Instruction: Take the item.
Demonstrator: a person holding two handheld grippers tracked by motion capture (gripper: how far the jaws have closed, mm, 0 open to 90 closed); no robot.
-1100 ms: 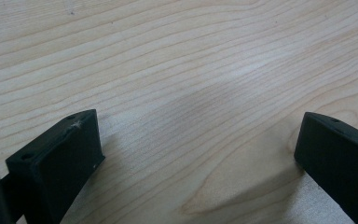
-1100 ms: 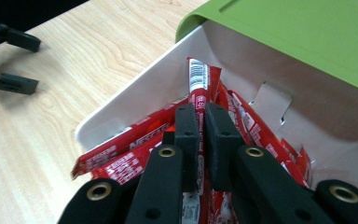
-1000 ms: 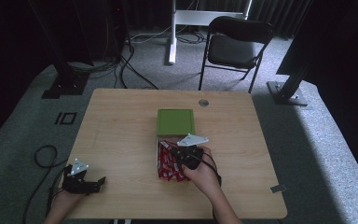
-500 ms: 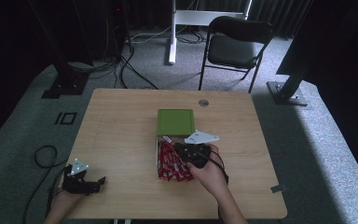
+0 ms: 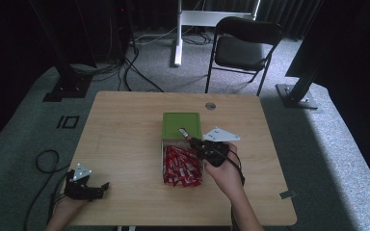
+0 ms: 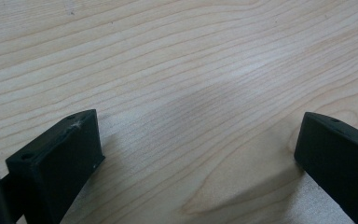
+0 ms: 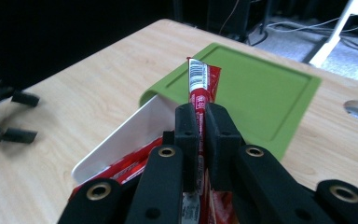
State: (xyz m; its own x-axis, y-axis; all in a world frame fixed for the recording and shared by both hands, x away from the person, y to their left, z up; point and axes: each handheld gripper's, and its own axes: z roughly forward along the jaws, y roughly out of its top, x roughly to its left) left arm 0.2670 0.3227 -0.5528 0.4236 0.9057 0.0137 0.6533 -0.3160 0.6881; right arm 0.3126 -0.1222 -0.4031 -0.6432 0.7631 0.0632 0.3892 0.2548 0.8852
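A white box [image 5: 163,156] in the middle of the table holds several red packets [image 5: 180,166]. Its green lid [image 5: 181,125] lies just beyond it, flat on the table. My right gripper [image 5: 192,140] is shut on one red packet [image 7: 200,88], which sticks up between the jaws over the near edge of the green lid [image 7: 256,88]. The white box wall [image 7: 121,135] and more red packets sit just below the jaws. My left gripper [image 5: 101,187] rests at the table's front left corner, open, with bare wood [image 6: 191,93] between its jaws.
A round cable hole [image 5: 210,105] sits near the table's far edge. A black chair [image 5: 243,45] stands behind the table. Cables [image 5: 43,161] trail on the floor at the left. A small grey tag [image 5: 286,194] lies near the front right corner.
My right gripper has lifted a red packet out of the box and moved it away from me, toward the green lid. The left gripper has stayed put.
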